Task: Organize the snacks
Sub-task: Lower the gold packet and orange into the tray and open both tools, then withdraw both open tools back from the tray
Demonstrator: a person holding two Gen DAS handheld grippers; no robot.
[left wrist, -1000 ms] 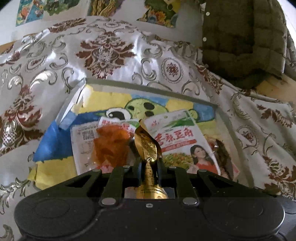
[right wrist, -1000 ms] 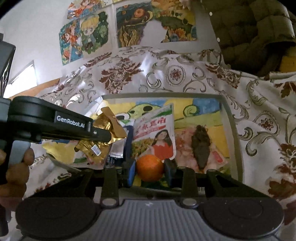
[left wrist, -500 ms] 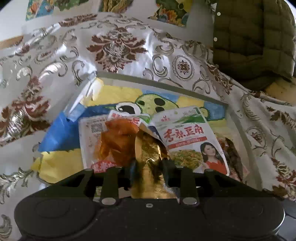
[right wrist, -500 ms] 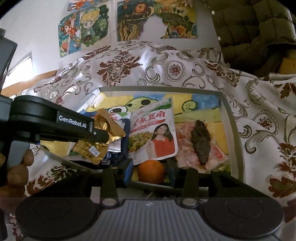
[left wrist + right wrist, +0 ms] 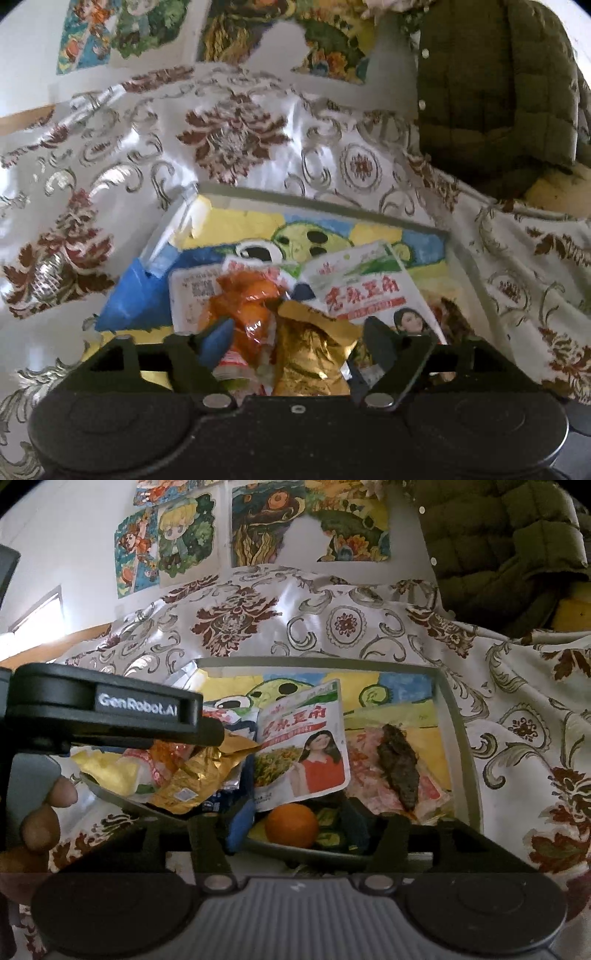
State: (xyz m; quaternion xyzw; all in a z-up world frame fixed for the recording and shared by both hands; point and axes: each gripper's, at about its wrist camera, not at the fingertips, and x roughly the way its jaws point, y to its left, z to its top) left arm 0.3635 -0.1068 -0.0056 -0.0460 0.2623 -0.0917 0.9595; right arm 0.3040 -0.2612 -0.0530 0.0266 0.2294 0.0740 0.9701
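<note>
- Left wrist view: left gripper (image 5: 299, 341) has just been opening, gold foil packet (image 5: 314, 354) lying loose between its jaws.
- Right wrist view only: right gripper (image 5: 297, 825), jaws likewise just widening, released around the orange (image 5: 291, 825) in the tray (image 5: 461, 738).

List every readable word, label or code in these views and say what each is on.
"GenRobot.AI": on the left gripper body, seen from the right wrist.
Large red Chinese characters on the white packet: too blurred to read surely.
QR code on the clear packet: not legible.
Barcode label on the gold packet: too small.
</note>
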